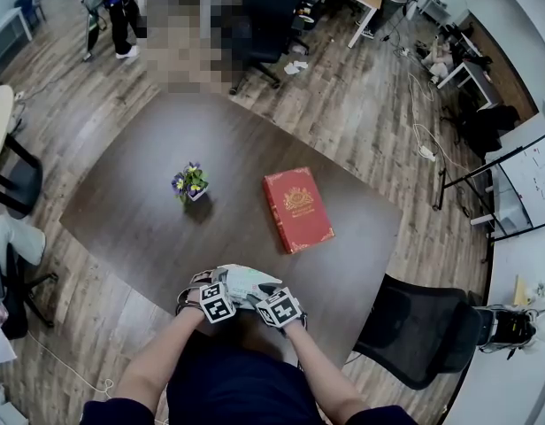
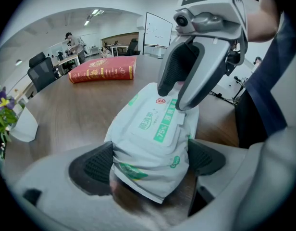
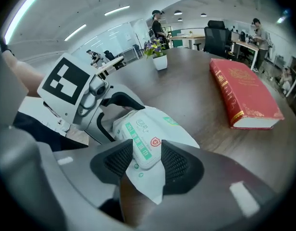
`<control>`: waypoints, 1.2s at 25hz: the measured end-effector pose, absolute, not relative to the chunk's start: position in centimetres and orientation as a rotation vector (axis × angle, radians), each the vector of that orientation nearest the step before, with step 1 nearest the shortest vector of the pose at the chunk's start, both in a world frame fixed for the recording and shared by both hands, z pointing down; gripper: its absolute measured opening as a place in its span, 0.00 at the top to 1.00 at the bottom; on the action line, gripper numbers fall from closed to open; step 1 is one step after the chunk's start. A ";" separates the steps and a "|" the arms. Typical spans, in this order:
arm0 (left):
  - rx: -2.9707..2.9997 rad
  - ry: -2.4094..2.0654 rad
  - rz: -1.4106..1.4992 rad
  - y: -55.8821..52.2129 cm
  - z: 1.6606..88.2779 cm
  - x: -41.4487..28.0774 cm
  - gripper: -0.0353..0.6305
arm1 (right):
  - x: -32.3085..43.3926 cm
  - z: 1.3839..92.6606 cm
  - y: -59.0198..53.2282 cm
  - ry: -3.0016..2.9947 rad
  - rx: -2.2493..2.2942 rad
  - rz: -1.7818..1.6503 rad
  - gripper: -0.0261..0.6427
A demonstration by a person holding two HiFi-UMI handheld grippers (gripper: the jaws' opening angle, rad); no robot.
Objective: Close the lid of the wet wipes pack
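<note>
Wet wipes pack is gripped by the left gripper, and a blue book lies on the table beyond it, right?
No: the book is red, not blue, as the head view shows. The left gripper does grip the wet wipes pack.

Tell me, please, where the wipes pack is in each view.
Head view: pack at bottom centre, at the near edge of the table.
Left gripper view: pack at centre, clamped in the left gripper.
Right gripper view: pack at lower centre, its lid end between the jaws of the right gripper.
Shared landmark: the red book, beyond the pack.
</note>
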State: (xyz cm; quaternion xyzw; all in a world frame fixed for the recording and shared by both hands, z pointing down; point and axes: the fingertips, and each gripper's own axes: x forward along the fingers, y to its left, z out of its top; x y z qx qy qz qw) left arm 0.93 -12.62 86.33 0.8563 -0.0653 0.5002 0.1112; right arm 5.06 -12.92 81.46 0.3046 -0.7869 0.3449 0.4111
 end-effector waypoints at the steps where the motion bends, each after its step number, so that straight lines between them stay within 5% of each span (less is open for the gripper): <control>1: 2.515 -0.192 1.469 -12.6 86.4 1.0 0.23 | 5.0 81.6 -13.0 -1.979 0.769 0.864 0.66; 30: 2.514 -0.197 1.469 -12.7 86.6 0.9 0.23 | 4.2 82.7 -13.4 -1.876 0.834 0.552 0.64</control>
